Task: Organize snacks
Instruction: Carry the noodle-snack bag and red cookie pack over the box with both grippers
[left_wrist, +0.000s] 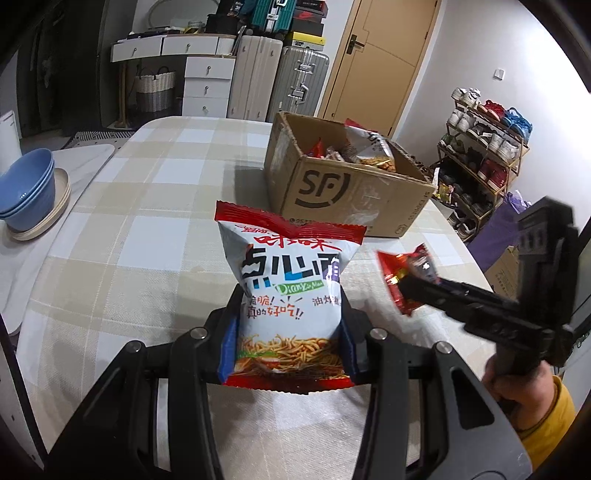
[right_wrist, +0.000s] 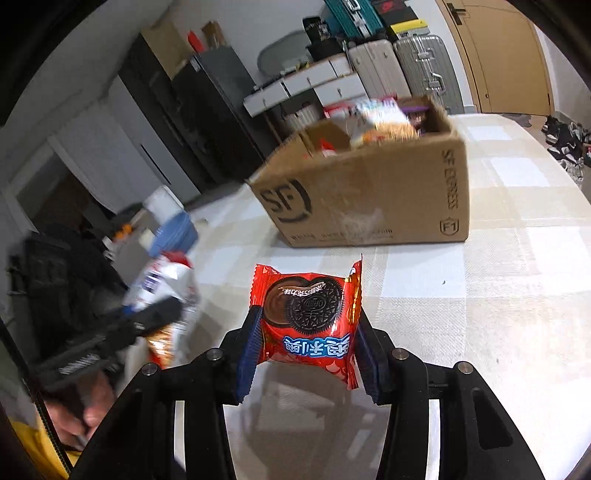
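My left gripper (left_wrist: 290, 332) is shut on a white and red noodle snack bag (left_wrist: 290, 291), held upright above the checked tablecloth. My right gripper (right_wrist: 306, 332) is shut on a red Oreo packet (right_wrist: 308, 321), also held off the table. Each gripper shows in the other view: the right one (left_wrist: 410, 291) with its red packet (left_wrist: 399, 269) at the right, the left one (right_wrist: 155, 314) with the noodle bag (right_wrist: 162, 284) blurred at the left. An open SF cardboard box (left_wrist: 347, 192) holding several snack packets stands farther back on the table, and shows in the right wrist view (right_wrist: 369, 199).
Blue bowls stacked on plates (left_wrist: 31, 192) sit on a side surface to the left. The checked table (left_wrist: 147, 206) ends at a rounded far edge. A shoe rack (left_wrist: 480, 158) stands right of the table; suitcases (left_wrist: 295, 81), drawers and a door are behind.
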